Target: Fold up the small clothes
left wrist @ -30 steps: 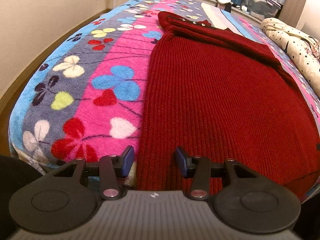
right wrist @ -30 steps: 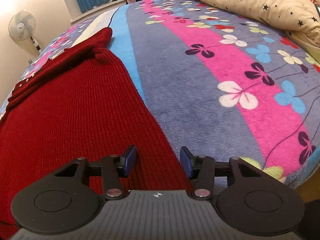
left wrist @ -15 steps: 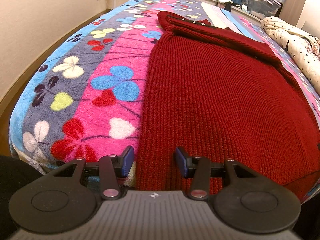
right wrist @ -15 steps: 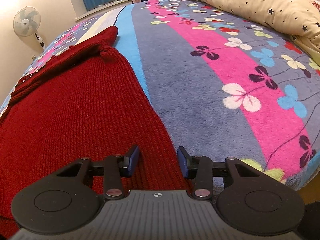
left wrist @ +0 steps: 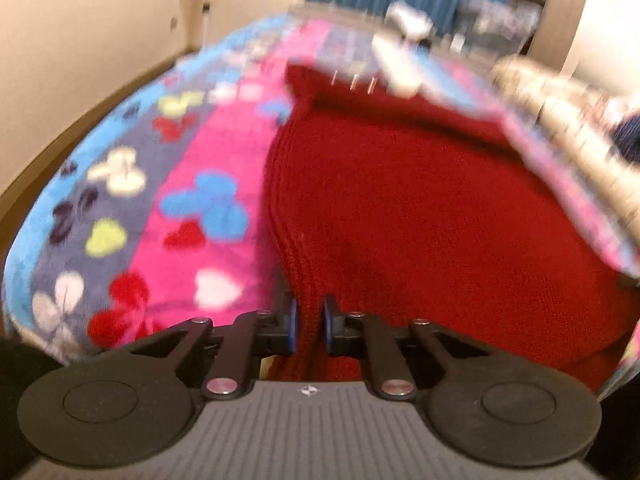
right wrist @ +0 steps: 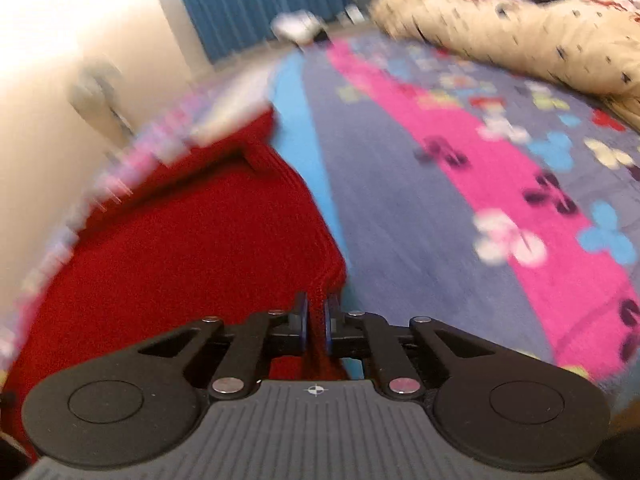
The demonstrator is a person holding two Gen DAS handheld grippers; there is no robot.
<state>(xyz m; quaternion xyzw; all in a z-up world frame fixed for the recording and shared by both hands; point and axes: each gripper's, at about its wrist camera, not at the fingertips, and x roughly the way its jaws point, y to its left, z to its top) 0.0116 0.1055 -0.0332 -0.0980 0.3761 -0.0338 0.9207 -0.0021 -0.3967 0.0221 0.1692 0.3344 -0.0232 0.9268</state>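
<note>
Red knit sweater [left wrist: 420, 208] lies spread flat on the bed, on a flower-print blanket [left wrist: 208, 152], its length running away from both cameras toward the far curtains. No fold across the body is visible yet; only a band of the same red knit lies along the far end, and blur prevents telling whether that is a tucked sleeve or the collar. Left gripper [left wrist: 308, 330]: fingers have just closed, nearly together, pinching a ridge of knit at the near left corner of the hem; fabric is gathered upward between the pads. Right gripper [right wrist: 316, 328]: fingers likewise just closed, with a thin pleat of red knit clamped between them at the near right edge, where the sweater meets the blue stripe of the blanket. Both views are motion-blurred, so fine detail is lost. Judgement: early stage, grasp of both near corners complete, first fold not yet made. Remaining, as far as can be judged: carry the hem over toward the far end, lay it down square, release, then any further halving and smoothing. A star-print quilt [right wrist: 520, 28] is bunched at the right side of the bed, well apart from the sweater.
</note>
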